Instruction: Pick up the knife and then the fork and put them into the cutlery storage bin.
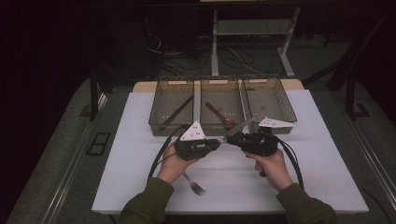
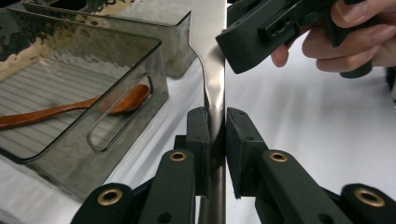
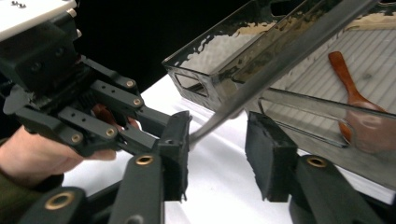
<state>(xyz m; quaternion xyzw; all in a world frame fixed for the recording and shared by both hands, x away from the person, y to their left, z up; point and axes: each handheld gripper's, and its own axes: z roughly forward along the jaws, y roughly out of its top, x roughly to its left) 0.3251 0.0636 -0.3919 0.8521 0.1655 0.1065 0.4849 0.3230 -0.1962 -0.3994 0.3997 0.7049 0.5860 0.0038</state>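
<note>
A metal table knife (image 2: 214, 70) stands between the pads of my left gripper (image 2: 217, 128), which is shut on its handle. The blade (image 1: 241, 127) points up and away toward the trays. My right gripper (image 3: 223, 149) faces the left one, and the knife (image 3: 280, 60) runs slantwise through its gap. The knife's lower end meets the left pad (image 3: 176, 144), while the right pad (image 3: 268, 154) stands off it. Above the table's middle, the left gripper (image 1: 218, 142) and right gripper (image 1: 232, 138) meet tip to tip.
Three smoky plastic trays stand side by side at the back: the left tray (image 1: 159, 122) holds a dark utensil (image 1: 176, 112), the middle tray (image 1: 219, 80) a wooden spoon (image 1: 218, 114), and the right tray (image 1: 286, 100) is bare. A fork (image 1: 194, 185) lies near the table's front edge.
</note>
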